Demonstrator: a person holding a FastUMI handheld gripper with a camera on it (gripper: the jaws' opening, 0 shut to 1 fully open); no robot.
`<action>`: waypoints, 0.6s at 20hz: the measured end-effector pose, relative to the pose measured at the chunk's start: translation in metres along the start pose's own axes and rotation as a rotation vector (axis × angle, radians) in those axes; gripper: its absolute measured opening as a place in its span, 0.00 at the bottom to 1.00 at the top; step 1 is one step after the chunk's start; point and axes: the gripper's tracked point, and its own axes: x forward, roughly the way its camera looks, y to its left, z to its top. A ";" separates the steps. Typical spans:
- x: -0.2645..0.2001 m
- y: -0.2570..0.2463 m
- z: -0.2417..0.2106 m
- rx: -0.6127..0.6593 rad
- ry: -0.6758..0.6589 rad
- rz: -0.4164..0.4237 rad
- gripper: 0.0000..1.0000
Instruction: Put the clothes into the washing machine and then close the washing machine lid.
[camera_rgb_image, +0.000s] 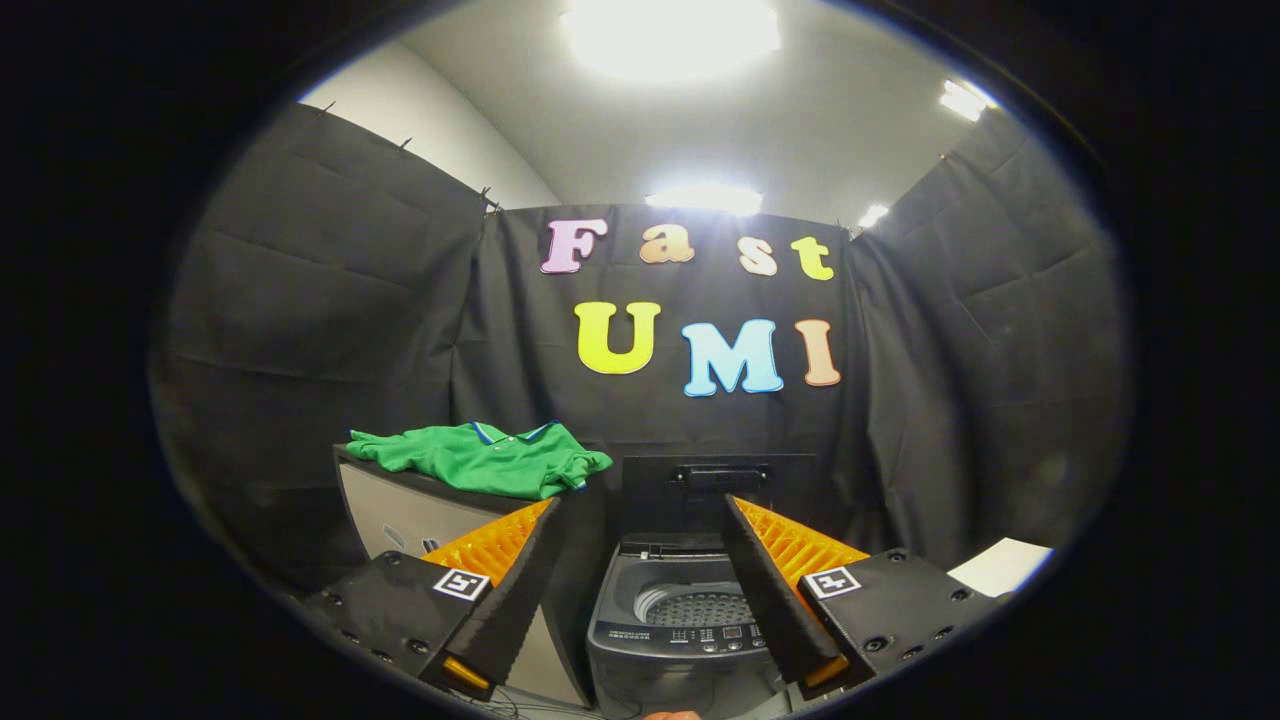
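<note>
Grey cabinet (400, 515) with a black top, standing against the black cloth wall (320, 300). White sheet (1000, 565) well off to the cabinet's right. Ceiling lights (670, 35) glowing overhead.

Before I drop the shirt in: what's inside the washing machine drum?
Through the open claw, the washing machine shows a bare perforated drum floor, no clothes. Its lower walls are hidden by the rim.

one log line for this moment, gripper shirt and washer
gripper: open, holding nothing | green shirt: folded on grey cabinet, beyond left finger | washing machine: lid up, between fingers | step: shirt not yet picked
</note>
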 end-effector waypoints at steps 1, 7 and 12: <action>0.001 0.001 -0.001 0.002 0.003 0.000 0.98; 0.001 0.004 -0.004 -0.006 0.011 0.000 0.98; 0.001 0.007 -0.007 -0.008 0.022 0.004 0.98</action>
